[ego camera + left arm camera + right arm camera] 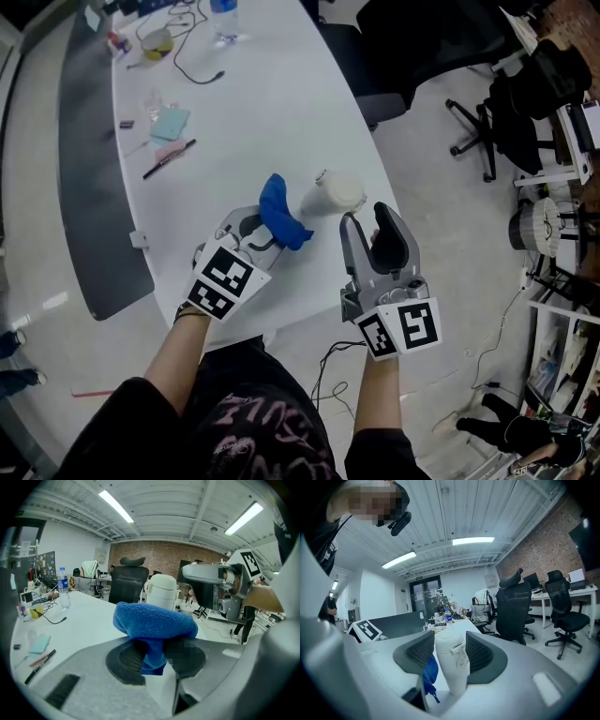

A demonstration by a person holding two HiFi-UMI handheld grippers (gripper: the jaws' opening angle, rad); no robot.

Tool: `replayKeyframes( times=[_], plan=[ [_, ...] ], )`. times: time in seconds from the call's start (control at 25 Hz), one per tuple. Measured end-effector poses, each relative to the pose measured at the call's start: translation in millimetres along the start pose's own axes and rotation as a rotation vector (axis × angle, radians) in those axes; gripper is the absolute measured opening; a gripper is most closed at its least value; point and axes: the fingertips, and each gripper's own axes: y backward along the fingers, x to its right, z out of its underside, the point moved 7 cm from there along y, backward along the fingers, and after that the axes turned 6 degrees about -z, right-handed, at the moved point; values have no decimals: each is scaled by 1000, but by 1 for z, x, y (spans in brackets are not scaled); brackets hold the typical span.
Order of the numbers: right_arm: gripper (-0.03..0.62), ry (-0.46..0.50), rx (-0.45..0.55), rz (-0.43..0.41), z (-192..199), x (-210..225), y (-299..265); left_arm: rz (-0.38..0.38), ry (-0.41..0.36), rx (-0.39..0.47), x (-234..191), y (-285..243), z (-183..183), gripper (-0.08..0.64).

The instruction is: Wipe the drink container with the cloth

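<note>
The white table [272,103] has the white container [333,194] upright at its right edge, toward the near end. The right gripper [366,217] has its 2 jaws clasped on the container. The left gripper [262,230] pinches the blue cloth [281,217] just left of the container.

Head cam: steep down over table [281,103]. Gripper cams: close, near level along jaws; all share white container [161,590].

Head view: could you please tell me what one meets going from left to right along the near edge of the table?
left gripper → blue cloth → white drink container → right gripper
</note>
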Motion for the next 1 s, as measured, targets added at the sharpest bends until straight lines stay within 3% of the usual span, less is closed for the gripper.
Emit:
replayKeyframes(
  times=[1.0],
  plan=[
    [51,14,58,148,-13,-60,96,-93,-75,170,55,101,-32,109]
  ],
)
